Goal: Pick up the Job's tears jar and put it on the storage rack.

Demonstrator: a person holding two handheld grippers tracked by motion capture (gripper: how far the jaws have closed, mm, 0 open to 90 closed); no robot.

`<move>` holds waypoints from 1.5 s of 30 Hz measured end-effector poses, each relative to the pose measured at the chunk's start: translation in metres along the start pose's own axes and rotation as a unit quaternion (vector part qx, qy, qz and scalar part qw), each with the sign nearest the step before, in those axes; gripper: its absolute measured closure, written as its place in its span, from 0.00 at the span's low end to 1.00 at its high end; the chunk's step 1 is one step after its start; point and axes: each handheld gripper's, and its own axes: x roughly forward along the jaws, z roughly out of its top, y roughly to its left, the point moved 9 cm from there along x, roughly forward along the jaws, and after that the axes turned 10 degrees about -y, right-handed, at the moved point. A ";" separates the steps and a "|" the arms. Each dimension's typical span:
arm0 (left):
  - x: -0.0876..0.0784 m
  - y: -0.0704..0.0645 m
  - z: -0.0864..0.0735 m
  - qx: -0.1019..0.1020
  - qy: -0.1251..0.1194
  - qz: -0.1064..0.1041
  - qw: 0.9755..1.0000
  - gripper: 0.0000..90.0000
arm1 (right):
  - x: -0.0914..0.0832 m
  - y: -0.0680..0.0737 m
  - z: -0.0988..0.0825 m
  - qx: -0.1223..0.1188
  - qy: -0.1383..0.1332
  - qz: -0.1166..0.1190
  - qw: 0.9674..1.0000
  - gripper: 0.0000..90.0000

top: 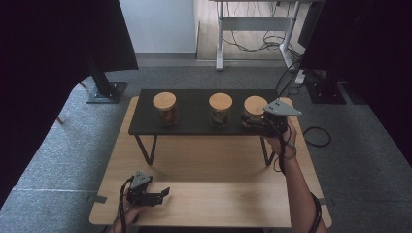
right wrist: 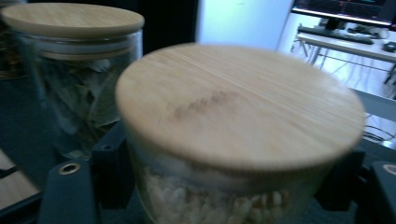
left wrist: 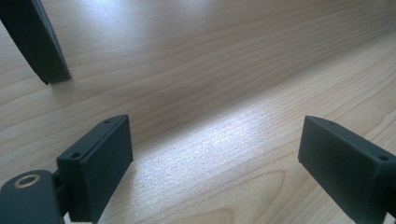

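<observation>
Three glass jars with round wooden lids stand in a row on a black raised shelf [top: 194, 124]: the left jar [top: 165, 108], the middle jar [top: 220, 109] and the right jar [top: 254, 107]. My right gripper [top: 250, 125] reaches in from the right and has the right jar between its jaws. In the right gripper view the pads [right wrist: 109, 175] lie against the glass of this jar [right wrist: 238, 102], which holds pale grains and stands on the shelf. The middle jar [right wrist: 74, 70] is behind it. My left gripper [top: 164, 192] rests low over the wooden table, open, with nothing between its jaws [left wrist: 217, 137].
The shelf stands on thin black legs [left wrist: 37, 42] at the far half of the wooden table [top: 209, 165]. Black stands and curtains flank the table on a grey carpet. A desk frame with cables [top: 252, 29] is far behind.
</observation>
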 end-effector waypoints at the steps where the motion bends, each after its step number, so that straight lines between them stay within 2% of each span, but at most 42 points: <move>1: 0.000 0.000 0.000 0.000 0.000 0.000 1.000 0.10 | 0.000 -0.002 0.000 0.006 -0.002 -0.004 1.000 0.24; 6: 0.000 0.000 0.000 0.000 0.001 0.001 1.000 0.10 | 0.000 -0.004 0.000 0.000 0.003 -0.012 1.000 0.23; 9: 0.000 0.001 0.000 -0.002 0.001 0.001 1.000 0.10 | 0.001 -0.004 -0.001 0.005 0.005 -0.010 1.000 0.23; 18: 0.001 0.005 0.000 -0.025 0.002 0.002 1.000 0.11 | 0.002 -0.004 0.000 0.008 0.007 -0.005 1.000 0.21; 23: 0.000 0.004 -0.001 -0.013 0.003 0.005 1.000 0.11 | -0.001 -0.003 0.001 0.009 0.000 -0.014 1.000 0.17; 27: 0.001 0.002 -0.002 -0.003 0.011 0.006 1.000 0.10 | -0.007 0.000 0.002 0.013 -0.007 -0.005 1.000 0.14; 29: 0.001 0.003 -0.002 -0.003 0.012 0.008 1.000 0.10 | -0.008 0.000 0.002 0.014 -0.008 -0.006 1.000 0.13; 33: 0.002 0.005 -0.002 -0.018 0.013 0.009 1.000 0.10 | -0.009 -0.003 0.003 0.022 -0.007 -0.002 1.000 0.11; 37: 0.002 0.008 -0.002 -0.029 0.013 0.013 0.999 0.12 | -0.014 -0.004 0.007 0.035 -0.019 0.002 0.999 0.08; 40: 0.002 0.007 -0.002 -0.026 0.014 0.013 0.999 0.13 | -0.022 -0.004 0.007 0.040 -0.028 0.005 0.999 0.05; 42: 0.002 0.007 -0.002 -0.022 0.016 0.016 1.000 0.13 | -0.027 -0.004 0.004 0.039 -0.030 -0.001 0.999 0.05; 45: 0.002 0.007 -0.002 -0.023 0.015 0.015 1.000 0.13 | -0.038 -0.005 -0.001 0.050 -0.038 -0.002 0.998 0.05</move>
